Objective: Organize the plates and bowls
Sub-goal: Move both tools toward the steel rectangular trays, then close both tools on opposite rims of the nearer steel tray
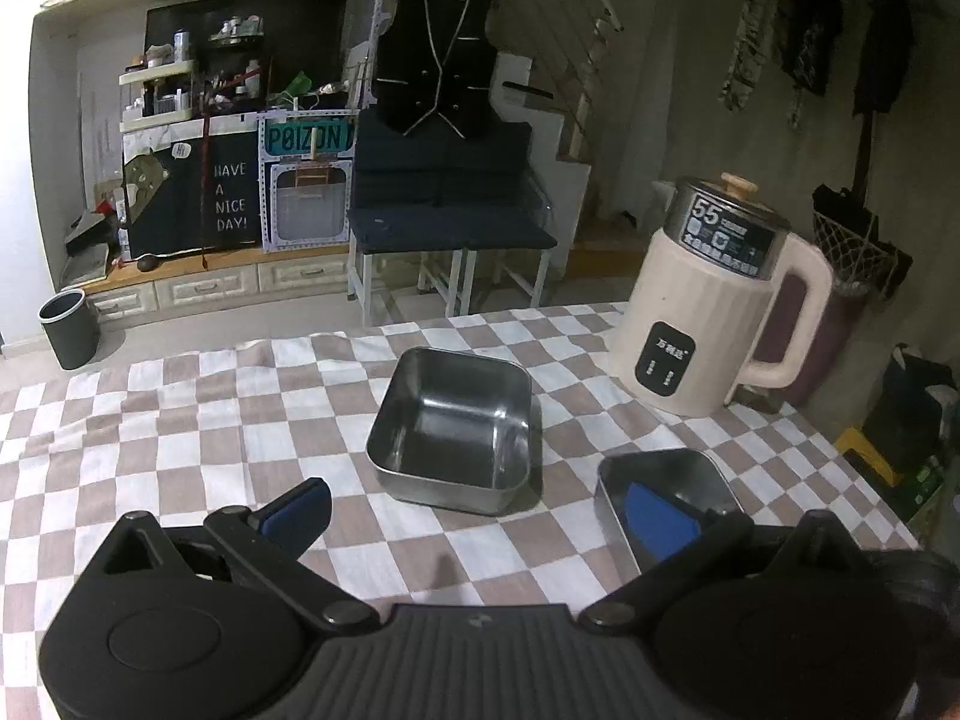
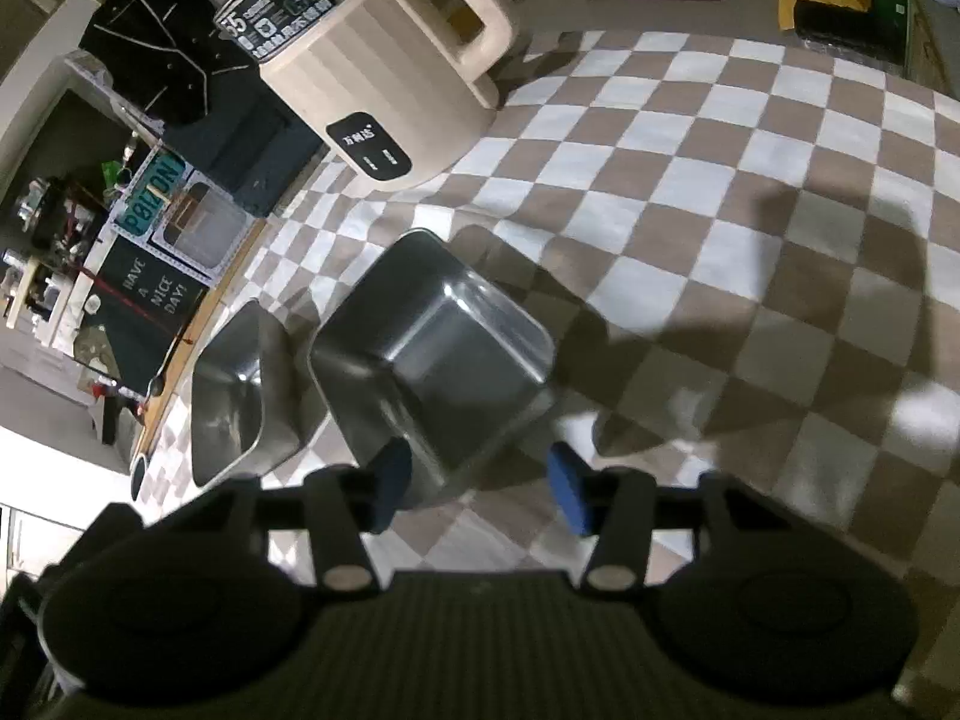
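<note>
Now, through your left wrist camera, your left claw point(image 1: 480, 510) stands wide apart with nothing pressed between its blue pads. A square steel bowl point(image 1: 453, 426) sits on the checked cloth point(image 1: 180, 420) of the desk, ahead of the claw and between its two fingers in the view. The right finger point(image 1: 660, 516) reaches over the rim of a second steel bowl point(image 1: 666, 474), which lies just right of the first; whether the pad touches it you cannot tell. A cream kettle point(image 1: 714, 312) stands farther back on the right, well apart from both bowls.

Through your right wrist camera, the view is rolled. Your right claw point(image 2: 480, 492) is about half spread, and the nearer steel bowl point(image 2: 432, 348) lies just ahead of its tips. The left pad point(image 2: 390, 480) is beside the bowl's near wall, while the right pad point(image 2: 567, 489) is clear of it over the cloth, so nothing is gripped. The other bowl point(image 2: 231, 390) sits just to the left, and the kettle point(image 2: 372, 90) stands beyond.
</note>
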`<state>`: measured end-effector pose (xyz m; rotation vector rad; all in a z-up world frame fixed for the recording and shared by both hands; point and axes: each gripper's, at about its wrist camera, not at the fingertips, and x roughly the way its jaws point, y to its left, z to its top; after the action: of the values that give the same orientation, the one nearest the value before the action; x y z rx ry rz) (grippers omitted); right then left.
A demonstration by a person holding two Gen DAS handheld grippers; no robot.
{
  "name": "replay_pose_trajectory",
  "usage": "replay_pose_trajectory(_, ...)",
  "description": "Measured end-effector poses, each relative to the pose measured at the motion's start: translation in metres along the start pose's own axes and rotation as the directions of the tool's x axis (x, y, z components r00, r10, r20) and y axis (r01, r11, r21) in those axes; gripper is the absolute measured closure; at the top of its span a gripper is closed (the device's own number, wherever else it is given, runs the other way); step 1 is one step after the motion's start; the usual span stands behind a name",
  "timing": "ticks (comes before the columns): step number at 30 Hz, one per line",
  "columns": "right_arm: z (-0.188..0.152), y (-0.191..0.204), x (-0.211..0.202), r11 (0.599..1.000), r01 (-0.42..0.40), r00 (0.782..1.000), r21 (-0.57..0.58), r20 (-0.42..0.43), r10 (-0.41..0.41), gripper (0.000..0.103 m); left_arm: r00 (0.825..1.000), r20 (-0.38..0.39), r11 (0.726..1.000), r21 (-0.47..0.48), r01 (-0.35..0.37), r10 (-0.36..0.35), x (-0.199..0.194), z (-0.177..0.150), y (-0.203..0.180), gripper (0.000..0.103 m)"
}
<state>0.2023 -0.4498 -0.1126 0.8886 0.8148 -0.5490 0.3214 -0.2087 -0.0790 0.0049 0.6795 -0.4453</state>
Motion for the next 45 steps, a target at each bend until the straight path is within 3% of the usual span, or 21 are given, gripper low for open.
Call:
replay_pose_trajectory(13,-0.002,0.010,0.023,1.000,0.014,0.998,-0.009,-0.066,-0.015,0.058,1.000,-0.001,0.998,-0.064,0.000,-0.001,0.014,-0.002,0.020,0.000)
replay_pose_trajectory(17,-0.002,0.009,0.022,0.998,0.006,0.997,-0.067,-0.075,-0.011,0.076,1.000,0.002,0.998,-0.060,0.013,-0.013,0.015,-0.001,0.017,0.000)
replay_pose_trajectory(24,0.009,0.002,0.017,0.991,0.009,0.998,-0.135,-0.066,-0.018,0.097,0.999,-0.010,0.999,-0.036,0.039,-0.039,0.018,-0.002,0.006,0.000)
replay_pose_trajectory(26,0.013,-0.002,0.015,0.989,0.011,0.998,-0.148,-0.058,-0.020,0.097,0.998,-0.025,0.998,-0.025,0.049,-0.049,0.022,-0.003,0.002,0.002)
replay_pose_trajectory(28,0.016,-0.004,0.015,0.985,0.023,0.998,-0.171,-0.050,-0.032,0.097,0.997,-0.051,0.998,-0.022,0.062,-0.063,0.029,-0.006,-0.001,0.011)
replay_pose_trajectory(32,0.019,-0.004,0.015,0.971,0.019,0.999,-0.238,-0.036,-0.029,0.098,0.980,-0.169,0.992,-0.081,0.092,-0.105,0.049,-0.014,0.001,0.044)
replay_pose_trajectory(35,0.020,-0.003,0.015,0.960,0.021,0.999,-0.279,-0.031,-0.031,0.099,0.965,-0.236,0.989,-0.121,0.089,-0.116,0.062,-0.022,0.004,0.056)
replay_pose_trajectory(40,0.019,0.001,0.015,0.945,0.017,0.999,-0.326,-0.031,-0.028,0.099,0.963,-0.231,0.980,-0.172,0.099,-0.138,0.068,-0.027,0.012,0.070)
replay_pose_trajectory(42,0.020,0.002,0.017,0.944,0.004,0.999,-0.329,-0.040,-0.018,0.099,0.961,-0.227,0.977,-0.181,0.117,-0.157,0.068,-0.027,0.010,0.087)
replay_pose_trajectory(44,0.021,0.003,0.018,0.942,-0.005,0.999,-0.335,-0.050,-0.012,0.099,0.955,-0.239,0.975,-0.179,0.136,-0.177,0.066,-0.027,0.006,0.098)
replay_pose_trajectory(45,0.021,0.003,0.018,0.940,-0.013,0.998,-0.340,-0.057,-0.007,0.099,0.955,-0.243,0.977,-0.168,0.133,-0.172,0.065,-0.027,0.004,0.099)
